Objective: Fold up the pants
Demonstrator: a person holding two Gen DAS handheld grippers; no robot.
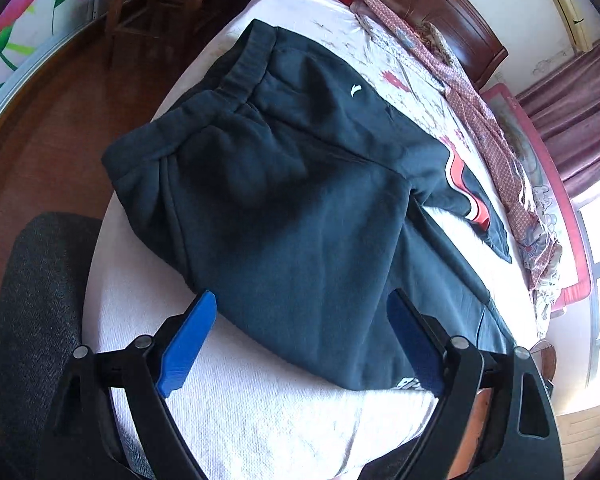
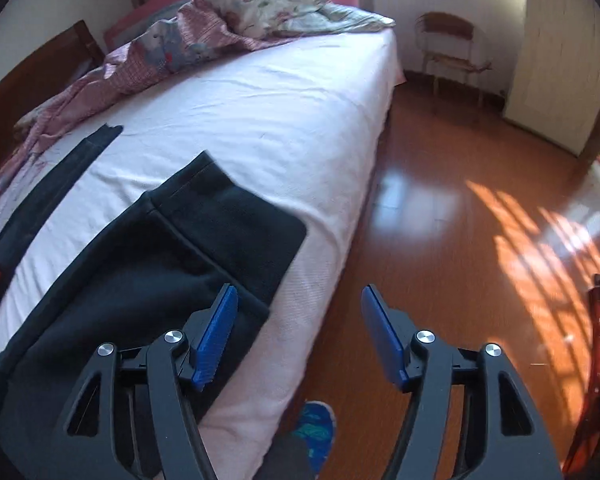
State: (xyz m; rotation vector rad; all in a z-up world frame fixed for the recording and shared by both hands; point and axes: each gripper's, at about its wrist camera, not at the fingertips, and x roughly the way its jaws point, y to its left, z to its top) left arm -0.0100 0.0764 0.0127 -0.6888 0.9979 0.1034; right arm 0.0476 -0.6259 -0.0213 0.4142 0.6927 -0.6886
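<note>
Dark navy fleece pants (image 1: 284,200) lie spread across the centre of a white-sheeted bed (image 2: 268,120). The left gripper (image 1: 300,332) hovers with jaws wide over the lower hem; the right gripper (image 2: 296,332), jaws apart and empty, hangs beside the bed's edge.

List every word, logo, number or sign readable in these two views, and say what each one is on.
No text can be read in full.
Small white swoosh-like logo, no letters: on the dark pants near the waistband.
White print at the pants' near edge: partly hidden by the left gripper's finger, unreadable.
Red and white stripe on the far pant leg: a pattern, not text.
Right wrist view: no text.
</note>
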